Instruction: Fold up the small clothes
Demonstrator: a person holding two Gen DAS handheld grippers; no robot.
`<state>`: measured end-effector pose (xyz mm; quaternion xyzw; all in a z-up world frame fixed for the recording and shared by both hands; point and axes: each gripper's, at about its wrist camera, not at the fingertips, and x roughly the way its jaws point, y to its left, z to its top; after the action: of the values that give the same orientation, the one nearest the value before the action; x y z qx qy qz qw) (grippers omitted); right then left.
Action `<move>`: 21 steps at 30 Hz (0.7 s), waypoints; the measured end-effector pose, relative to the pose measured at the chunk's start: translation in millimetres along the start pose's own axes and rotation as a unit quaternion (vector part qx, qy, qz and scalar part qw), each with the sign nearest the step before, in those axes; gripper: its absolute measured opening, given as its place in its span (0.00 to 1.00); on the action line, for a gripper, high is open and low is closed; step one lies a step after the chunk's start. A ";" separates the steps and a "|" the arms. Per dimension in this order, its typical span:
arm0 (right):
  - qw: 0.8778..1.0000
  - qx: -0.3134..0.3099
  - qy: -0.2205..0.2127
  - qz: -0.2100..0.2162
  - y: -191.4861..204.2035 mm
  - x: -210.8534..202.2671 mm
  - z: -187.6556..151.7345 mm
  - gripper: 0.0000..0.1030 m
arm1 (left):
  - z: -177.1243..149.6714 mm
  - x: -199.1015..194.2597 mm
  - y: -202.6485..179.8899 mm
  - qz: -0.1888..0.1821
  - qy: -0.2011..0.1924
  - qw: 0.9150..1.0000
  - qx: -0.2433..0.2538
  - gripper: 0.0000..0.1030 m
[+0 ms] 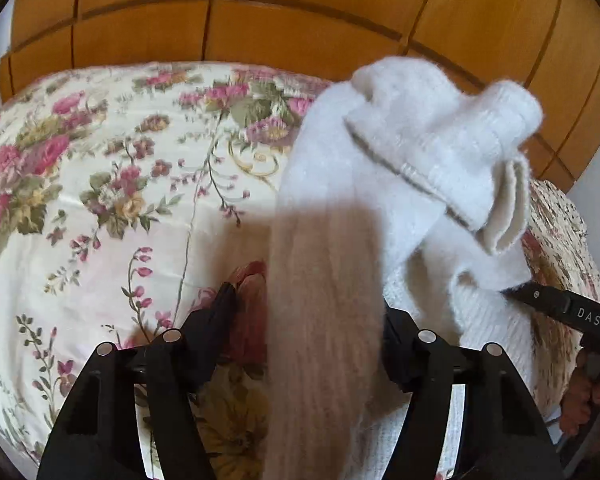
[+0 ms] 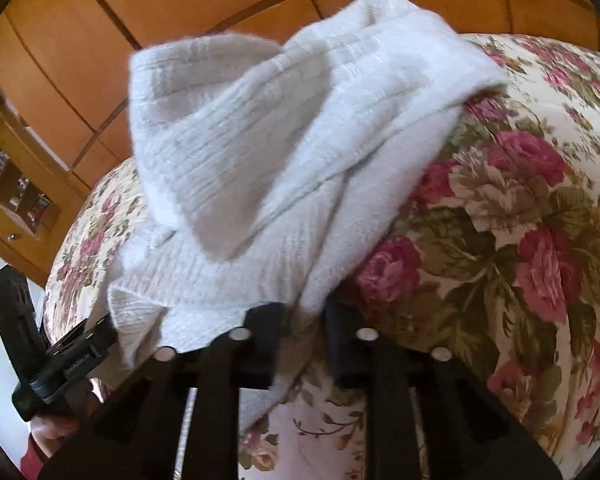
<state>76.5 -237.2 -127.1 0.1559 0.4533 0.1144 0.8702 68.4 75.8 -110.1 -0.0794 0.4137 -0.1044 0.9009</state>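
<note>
Between the left tool's (image 1: 308, 312) jaws hangs the white garment (image 1: 400, 184).

- White fuzzy knitted garment (image 1: 404, 184), ribbed, with a thin grey line along one hem (image 2: 260, 152).
- Crumpled and partly folded over itself, bunched in layers.
- Lies near the bedspread's (image 1: 100, 200) far edge, one part lifted.

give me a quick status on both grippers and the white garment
Left gripper around a hanging strip of the fluffy white knit garment, grip unconfirmed. Right gripper shut on its lower edge. Garment bunched over the floral bedspread; nothing blocking.
</note>
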 end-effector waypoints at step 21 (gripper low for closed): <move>0.988 -0.010 -0.112 -0.102 -75.2 -134.0 4.2 0.00 | -43.0 -50.4 -81.6 -0.131 0.041 0.986 0.091 0.10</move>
<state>8.9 -353.1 -52.1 0.1120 0.3654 0.0108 0.9240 -6.5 7.4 -82.4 -0.0463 0.4254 -0.2621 0.8650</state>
